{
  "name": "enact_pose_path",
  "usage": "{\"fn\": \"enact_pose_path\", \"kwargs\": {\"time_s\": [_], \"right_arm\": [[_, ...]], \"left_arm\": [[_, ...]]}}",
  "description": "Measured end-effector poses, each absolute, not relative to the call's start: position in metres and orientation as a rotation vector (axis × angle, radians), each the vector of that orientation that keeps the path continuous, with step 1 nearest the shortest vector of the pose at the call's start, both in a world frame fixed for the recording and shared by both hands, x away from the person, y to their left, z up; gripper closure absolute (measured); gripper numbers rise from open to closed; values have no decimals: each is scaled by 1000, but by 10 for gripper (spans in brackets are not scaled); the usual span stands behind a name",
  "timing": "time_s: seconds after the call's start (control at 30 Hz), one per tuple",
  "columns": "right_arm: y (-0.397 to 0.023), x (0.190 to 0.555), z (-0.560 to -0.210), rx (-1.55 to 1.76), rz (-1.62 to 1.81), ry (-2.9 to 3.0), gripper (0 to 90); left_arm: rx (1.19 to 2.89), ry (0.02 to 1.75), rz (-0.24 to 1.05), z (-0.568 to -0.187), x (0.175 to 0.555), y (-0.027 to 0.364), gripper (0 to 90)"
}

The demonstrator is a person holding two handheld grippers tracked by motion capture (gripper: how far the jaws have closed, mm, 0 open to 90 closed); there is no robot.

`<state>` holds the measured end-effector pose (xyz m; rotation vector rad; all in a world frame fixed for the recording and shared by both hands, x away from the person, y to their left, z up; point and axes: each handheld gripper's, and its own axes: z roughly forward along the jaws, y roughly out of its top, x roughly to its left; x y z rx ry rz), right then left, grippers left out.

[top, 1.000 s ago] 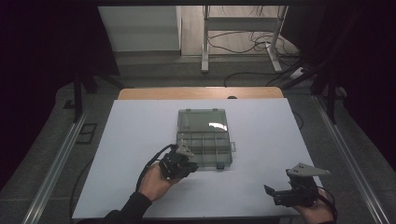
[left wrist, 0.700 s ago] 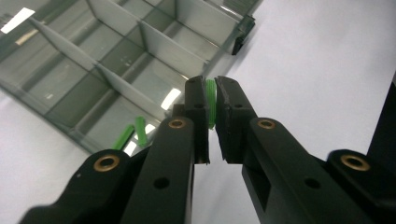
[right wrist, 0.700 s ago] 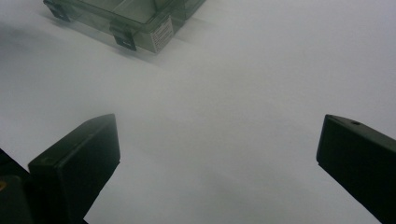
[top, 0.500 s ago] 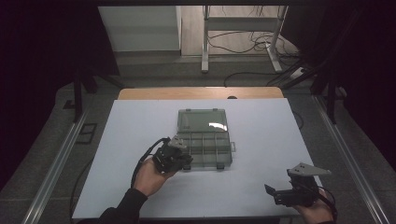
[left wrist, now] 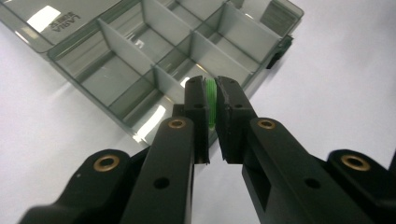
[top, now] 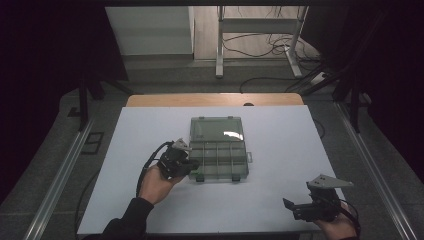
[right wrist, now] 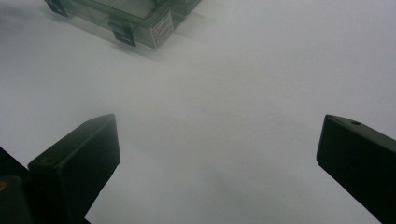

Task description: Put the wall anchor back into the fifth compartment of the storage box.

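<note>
While left gripper (left wrist: 212,100) pinched small green piece (left wrist: 211,100) at near edge of open organizer box (top: 218,148), I kept right gripper (right wrist: 217,154) jaws wide apart, empty, over white table (top: 280,200).

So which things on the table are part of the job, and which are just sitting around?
Part of the job:
- small green piece, pinched in the left tool
- open clear compartment box, its sections look empty

Just sitting around:
- right tool, open, resting near the table's front edge, holding nothing
- white table
- cables on the floor behind the table
</note>
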<state>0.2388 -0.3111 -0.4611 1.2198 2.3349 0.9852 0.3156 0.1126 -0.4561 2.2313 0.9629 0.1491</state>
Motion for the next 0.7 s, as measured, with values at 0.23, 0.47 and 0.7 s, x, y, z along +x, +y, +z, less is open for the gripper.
{"fn": "enact_pose_path", "kwargs": {"time_s": [0.23,0.47,0.7], "right_arm": [[-311,239,-461,1221,981,2338,0],[-311,239,-461,1220,978,2338,0],[-311,239,-461,1219,976,2339,0]], "left_arm": [[2205,992,154,-459,324,117,841],[2208,1010,157,-468,330,118,839],[2218,1029,147,-478,335,115,836]]}}
